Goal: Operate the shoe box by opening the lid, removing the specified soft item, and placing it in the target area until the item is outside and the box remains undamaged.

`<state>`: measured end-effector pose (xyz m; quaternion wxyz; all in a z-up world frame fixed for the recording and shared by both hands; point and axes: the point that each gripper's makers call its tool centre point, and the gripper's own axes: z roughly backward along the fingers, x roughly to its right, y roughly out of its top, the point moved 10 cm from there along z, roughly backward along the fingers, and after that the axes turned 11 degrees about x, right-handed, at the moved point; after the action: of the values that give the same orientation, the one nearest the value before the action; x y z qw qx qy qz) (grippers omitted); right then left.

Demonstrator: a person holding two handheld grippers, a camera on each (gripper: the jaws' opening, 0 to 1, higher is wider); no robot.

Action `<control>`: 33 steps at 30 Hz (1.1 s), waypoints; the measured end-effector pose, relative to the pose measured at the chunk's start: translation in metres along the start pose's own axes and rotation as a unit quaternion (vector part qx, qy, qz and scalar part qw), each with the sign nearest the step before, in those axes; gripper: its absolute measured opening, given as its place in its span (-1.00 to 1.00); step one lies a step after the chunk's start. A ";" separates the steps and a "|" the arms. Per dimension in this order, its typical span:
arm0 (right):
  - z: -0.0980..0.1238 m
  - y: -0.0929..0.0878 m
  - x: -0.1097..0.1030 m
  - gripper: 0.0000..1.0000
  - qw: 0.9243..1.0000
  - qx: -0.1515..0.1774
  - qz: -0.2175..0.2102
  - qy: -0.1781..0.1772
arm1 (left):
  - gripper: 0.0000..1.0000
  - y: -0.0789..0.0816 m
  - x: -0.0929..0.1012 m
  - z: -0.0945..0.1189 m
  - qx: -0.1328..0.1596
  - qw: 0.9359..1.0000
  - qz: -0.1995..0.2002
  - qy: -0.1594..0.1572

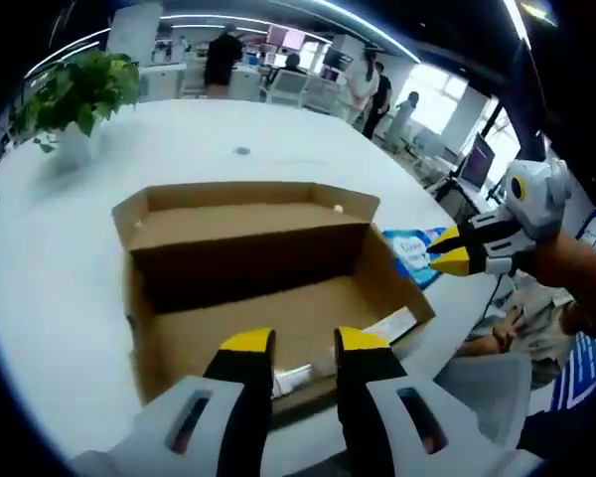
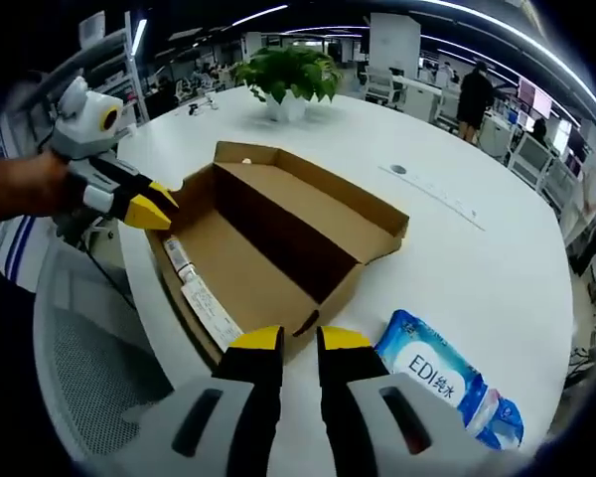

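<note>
Left gripper view, bottom centre: left gripper with yellow-tipped jaws spread a little, nothing between them, hovering over the near edge of the box. Box is open brown cardboard, lid flipped back and standing behind the tray; on the tray floor lies a white strip with print too small to read. Right of the box, at mid-right of frame, the pack lies on the table, outside the box, just beside its right wall; blue-and-white wrapper, lettering not legible here. The right gripper comes in from the right edge, its yellow tips close together at the pack's edge; cannot tell if they touch it. Upper left: plant in a white pot. Far top: people standing among office desks.

Right gripper view, bottom centre: right gripper jaws slightly apart, gripping nothing, poised over the box's near corner. Lower right: pack flat on the table, and here the writing reads "EDI" with Chinese characters beside it. White printed strips lie along the box's left inner wall, text unreadable. Upper left: left gripper at the box's left end, yellow tips nearly together. Top centre: plant. Lower left: mesh chair beside the table. Far right: people at desks.
</note>
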<state>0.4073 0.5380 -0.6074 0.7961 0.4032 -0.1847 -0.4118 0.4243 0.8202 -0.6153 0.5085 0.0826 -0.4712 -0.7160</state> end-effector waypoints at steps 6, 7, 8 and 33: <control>-0.012 0.005 -0.005 -0.77 1.000 -0.003 0.005 0.019 | -0.58 -0.007 -0.025 0.021 0.011 0.999 0.001 0.031; -0.014 0.006 -0.006 -0.78 1.000 -0.004 0.007 0.023 | -0.58 -0.010 -0.031 0.023 0.009 0.999 0.006 0.038; -0.016 0.006 -0.007 -0.78 1.000 -0.004 0.009 0.028 | -0.58 -0.012 -0.034 0.025 0.009 0.999 0.016 0.042; -0.050 0.012 -0.031 -0.79 0.989 -0.056 0.050 0.124 | -0.66 -0.023 -0.074 0.031 -0.031 0.993 0.024 0.111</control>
<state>0.4265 0.5915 -0.6271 0.8537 0.3959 -0.0810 -0.3285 0.4253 0.8993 -0.6427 0.5773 0.1346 -0.3915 -0.7039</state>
